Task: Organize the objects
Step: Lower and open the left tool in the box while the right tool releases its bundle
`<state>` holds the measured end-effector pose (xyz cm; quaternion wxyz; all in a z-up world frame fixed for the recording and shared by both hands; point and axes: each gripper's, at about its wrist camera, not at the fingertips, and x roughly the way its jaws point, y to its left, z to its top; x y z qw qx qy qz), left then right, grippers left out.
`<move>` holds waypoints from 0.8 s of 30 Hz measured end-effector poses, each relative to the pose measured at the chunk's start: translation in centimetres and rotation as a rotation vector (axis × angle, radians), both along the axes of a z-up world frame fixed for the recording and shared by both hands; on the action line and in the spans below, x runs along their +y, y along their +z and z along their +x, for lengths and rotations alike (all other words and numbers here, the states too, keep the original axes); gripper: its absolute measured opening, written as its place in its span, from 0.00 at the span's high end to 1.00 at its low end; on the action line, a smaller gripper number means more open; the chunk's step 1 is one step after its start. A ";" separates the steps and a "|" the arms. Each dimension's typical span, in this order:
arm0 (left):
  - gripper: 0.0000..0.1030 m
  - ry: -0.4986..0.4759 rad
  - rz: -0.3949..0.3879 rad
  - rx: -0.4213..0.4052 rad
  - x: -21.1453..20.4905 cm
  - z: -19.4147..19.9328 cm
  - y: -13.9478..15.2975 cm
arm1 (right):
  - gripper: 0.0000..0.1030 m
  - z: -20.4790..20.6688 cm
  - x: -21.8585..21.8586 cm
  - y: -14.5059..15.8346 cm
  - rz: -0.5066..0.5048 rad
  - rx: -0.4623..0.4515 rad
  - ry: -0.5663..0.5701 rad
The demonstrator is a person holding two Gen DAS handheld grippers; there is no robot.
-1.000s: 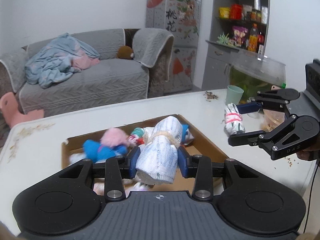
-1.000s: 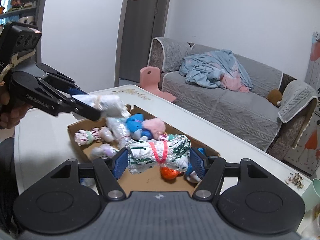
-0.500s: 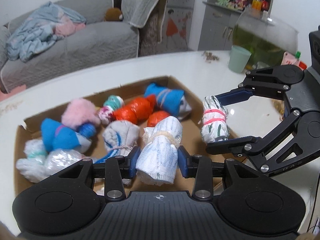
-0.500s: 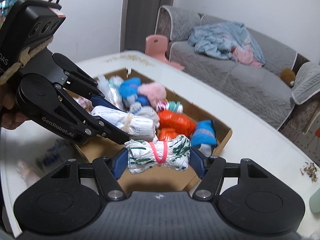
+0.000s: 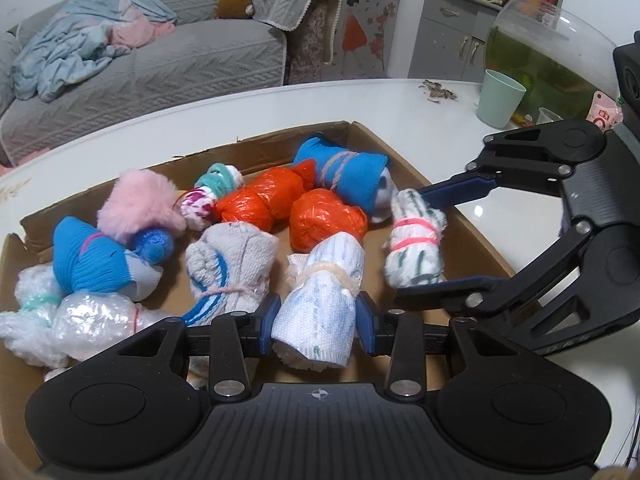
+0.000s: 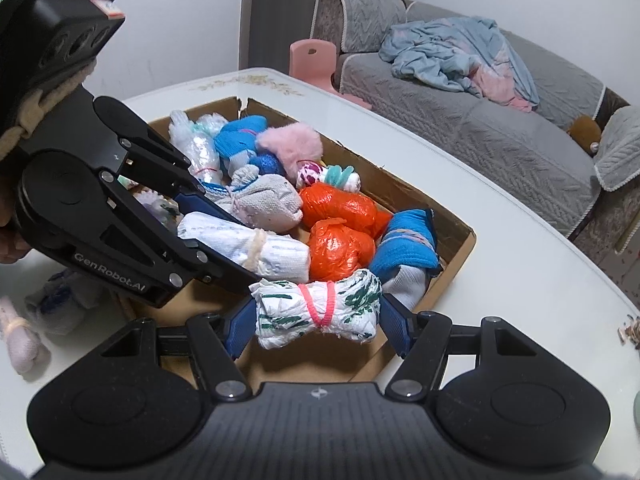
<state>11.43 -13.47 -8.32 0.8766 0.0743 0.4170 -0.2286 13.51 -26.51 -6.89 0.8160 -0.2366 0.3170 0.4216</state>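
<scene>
Left gripper clamps a white roll; right gripper clamps a green-patterned roll. Both hang low over the cardboard box, close together. Risk: crowded grippers could collide on release, or a roll could bounce onto the table

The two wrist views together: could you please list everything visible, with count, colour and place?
Shallow cardboard box: one, brown, on white table.
Orange plastic-wrapped bundles: two, mid-box.
Blue sock rolls: two, opposite box ends.
Fluffy pink pompom: one, in box.
Mint plastic cup: one, on table.
Grey fabric sofa: one, behind table.
Left hand-held gripper: shut on white rag roll tied with beige band.
Right hand-held gripper: shut on green-patterned white roll with pink band.
</scene>
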 end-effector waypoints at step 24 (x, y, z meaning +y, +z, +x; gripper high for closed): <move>0.51 0.104 -0.028 0.022 -0.6 1.1 -0.3 | 0.30 0.5 1.0 -0.2 -0.106 -0.050 0.031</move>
